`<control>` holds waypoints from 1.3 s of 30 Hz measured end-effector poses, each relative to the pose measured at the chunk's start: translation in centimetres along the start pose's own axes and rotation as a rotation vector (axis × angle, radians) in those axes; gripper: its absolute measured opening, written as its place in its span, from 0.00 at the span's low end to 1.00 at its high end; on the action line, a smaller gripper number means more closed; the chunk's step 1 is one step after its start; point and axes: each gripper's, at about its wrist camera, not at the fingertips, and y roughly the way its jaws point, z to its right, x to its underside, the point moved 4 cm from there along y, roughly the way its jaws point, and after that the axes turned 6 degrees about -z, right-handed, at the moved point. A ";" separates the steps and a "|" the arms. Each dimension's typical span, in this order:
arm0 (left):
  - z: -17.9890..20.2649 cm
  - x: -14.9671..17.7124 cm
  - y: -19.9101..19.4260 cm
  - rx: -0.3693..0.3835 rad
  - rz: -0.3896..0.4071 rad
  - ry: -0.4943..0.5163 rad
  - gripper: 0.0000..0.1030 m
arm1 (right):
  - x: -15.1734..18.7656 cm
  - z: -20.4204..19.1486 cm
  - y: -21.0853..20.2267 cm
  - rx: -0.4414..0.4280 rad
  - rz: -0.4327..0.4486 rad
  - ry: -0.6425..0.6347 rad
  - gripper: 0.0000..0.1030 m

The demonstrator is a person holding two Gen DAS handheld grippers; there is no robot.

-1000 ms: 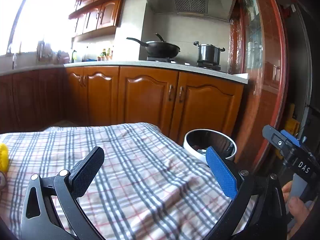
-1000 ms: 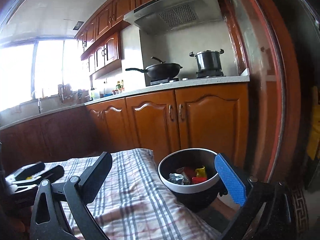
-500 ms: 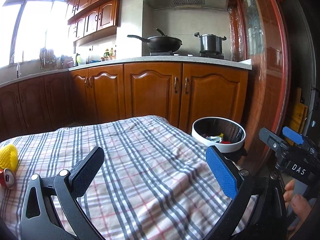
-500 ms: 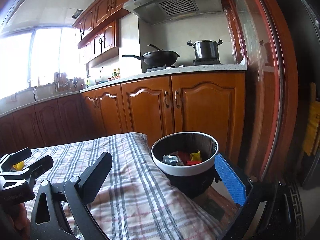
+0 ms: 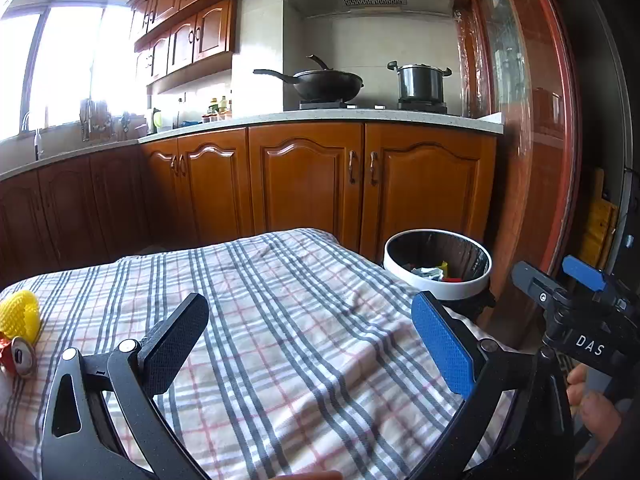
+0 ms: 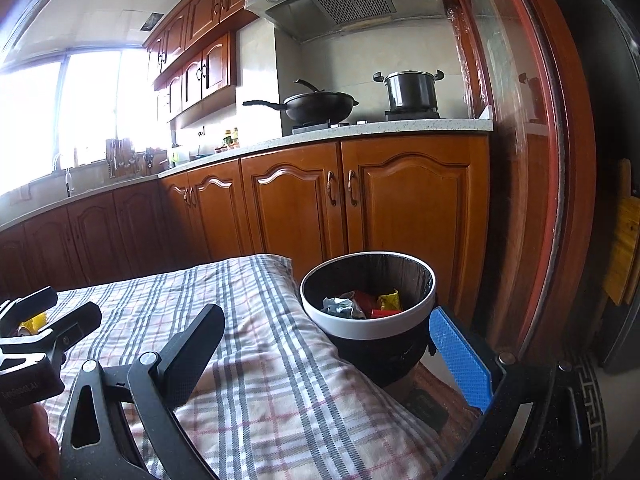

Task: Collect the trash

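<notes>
A round bin [image 5: 437,266] [image 6: 367,298] with a white rim and black liner stands off the right end of the checked tablecloth [image 5: 280,320] [image 6: 256,344]; crumpled wrappers lie inside it. On the cloth's far left lie a yellow mesh piece [image 5: 19,314] and a red can [image 5: 17,356]. My left gripper [image 5: 308,332] hovers open over the cloth, holding nothing. My right gripper [image 6: 328,344] is open and holds nothing, low beside the bin. Each gripper shows at the edge of the other's view: the right one [image 5: 560,280], the left one [image 6: 52,312].
Wooden kitchen cabinets [image 5: 312,176] run behind the table, with a wok [image 5: 320,80] and a steel pot [image 5: 420,82] on the hob. A red-framed glass door [image 5: 540,140] stands right of the bin. A hand [image 5: 596,404] grips the right tool.
Both cameras have pulled back and tilted, so the bin's contents and the yellow piece and can show more fully. Both grippers stay open.
</notes>
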 end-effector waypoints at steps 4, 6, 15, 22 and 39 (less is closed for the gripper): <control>0.0 0.0 0.1 0.000 -0.002 0.004 1.00 | 0.0 0.0 0.0 -0.005 0.000 0.000 1.00; 0.0 0.0 0.1 0.001 -0.002 0.004 1.00 | 0.0 0.0 0.0 -0.005 -0.001 -0.001 1.00; 0.1 0.1 0.1 0.013 -0.008 0.004 1.00 | 0.0 0.0 0.0 -0.012 -0.004 -0.002 1.00; 0.2 0.1 0.1 0.006 -0.002 0.009 1.00 | 0.0 0.1 0.2 -0.024 -0.009 0.004 1.00; 0.2 0.0 0.0 0.007 -0.008 0.005 1.00 | 0.0 -0.1 0.1 -0.030 -0.006 -0.002 1.00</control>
